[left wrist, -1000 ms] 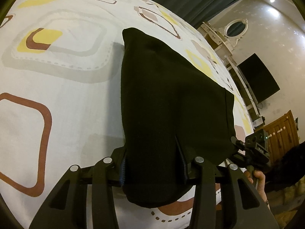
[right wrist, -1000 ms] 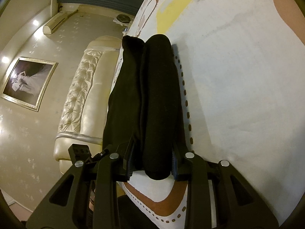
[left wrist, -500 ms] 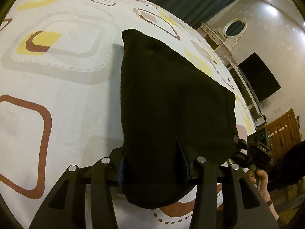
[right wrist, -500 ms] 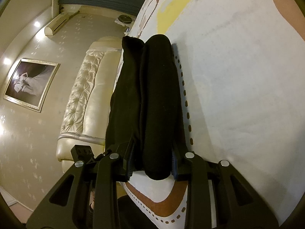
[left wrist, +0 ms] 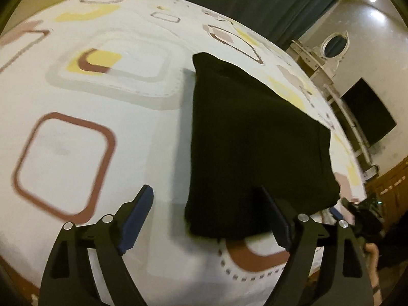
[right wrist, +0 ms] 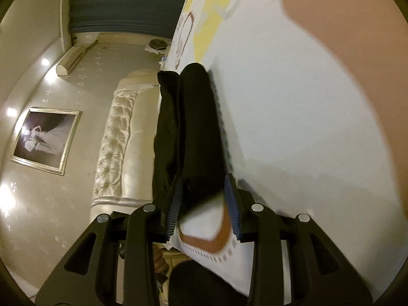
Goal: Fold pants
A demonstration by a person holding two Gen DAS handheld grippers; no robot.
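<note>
The folded black pants [left wrist: 255, 148] lie on the patterned bed [left wrist: 76, 153] near its close edge. The left claw [left wrist: 211, 219] has just been opening and stands wide, its pads clear of the cloth. The right claw [right wrist: 201, 204] has just been opening a little; the pants' near end sits between its fingers, apparently loose.

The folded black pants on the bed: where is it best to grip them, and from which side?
Probably the near folded edge of the black pants, approached level from the bed's near side: that thick edge faces both grippers, and the layers stack there.
</note>
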